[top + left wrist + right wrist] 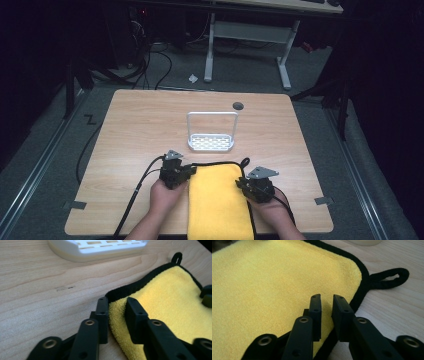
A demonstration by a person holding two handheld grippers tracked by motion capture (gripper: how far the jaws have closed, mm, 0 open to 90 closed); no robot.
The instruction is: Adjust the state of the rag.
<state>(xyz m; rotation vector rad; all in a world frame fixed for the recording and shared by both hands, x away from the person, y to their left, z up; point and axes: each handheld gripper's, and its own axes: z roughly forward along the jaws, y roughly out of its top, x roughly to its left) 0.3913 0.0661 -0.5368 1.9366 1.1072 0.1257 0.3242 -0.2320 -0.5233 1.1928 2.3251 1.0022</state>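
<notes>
A yellow cloth (pixel 217 205) with black trim lies flat at the table's front edge, its hanging loop (pixel 245 162) at the far right corner. My left gripper (pixel 191 171) is at the cloth's far left corner. In the left gripper view, the left gripper (pixel 117 303) is open, its jaws a little apart astride the cloth's (pixel 170 297) left edge. My right gripper (pixel 241 183) is at the cloth's right edge. In the right gripper view, the right gripper (pixel 327 298) is open by a narrow gap over the cloth (pixel 262 285), near the loop (pixel 387 277).
A white perforated rack (pixel 211 142) with a tall wire handle stands mid-table, just beyond the cloth, and its base (pixel 100 250) appears in the left gripper view. The wooden table (pixel 150 120) has a round hole (pixel 238 105) at the back. Cables trail from both grippers.
</notes>
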